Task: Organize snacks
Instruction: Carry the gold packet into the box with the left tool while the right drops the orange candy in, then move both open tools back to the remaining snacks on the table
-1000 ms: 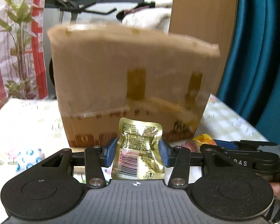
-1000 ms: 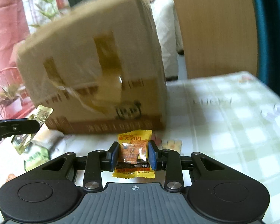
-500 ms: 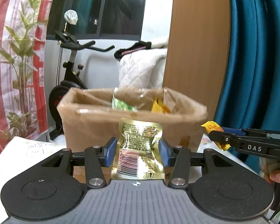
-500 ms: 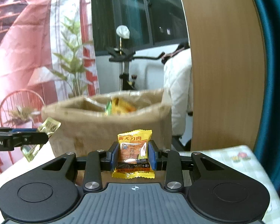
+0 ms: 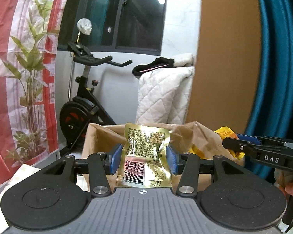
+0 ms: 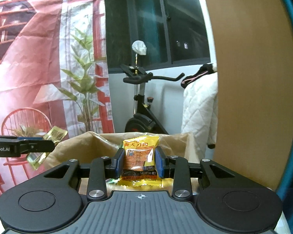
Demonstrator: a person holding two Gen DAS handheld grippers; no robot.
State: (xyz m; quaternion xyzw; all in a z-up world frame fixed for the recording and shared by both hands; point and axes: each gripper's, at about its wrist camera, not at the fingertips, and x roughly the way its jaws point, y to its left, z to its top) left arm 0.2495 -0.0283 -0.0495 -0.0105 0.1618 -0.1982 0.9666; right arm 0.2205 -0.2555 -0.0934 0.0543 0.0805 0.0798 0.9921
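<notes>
The left tongs are clamped on a gold foil snack packet, held upright just in front of the open cardboard box and level with its rim. The right tongs grip an orange-yellow snack packet — also upright, before the same box's near wall. More wrappers lie inside the box; behind it stand an exercise bike and a white quilt.
</notes>
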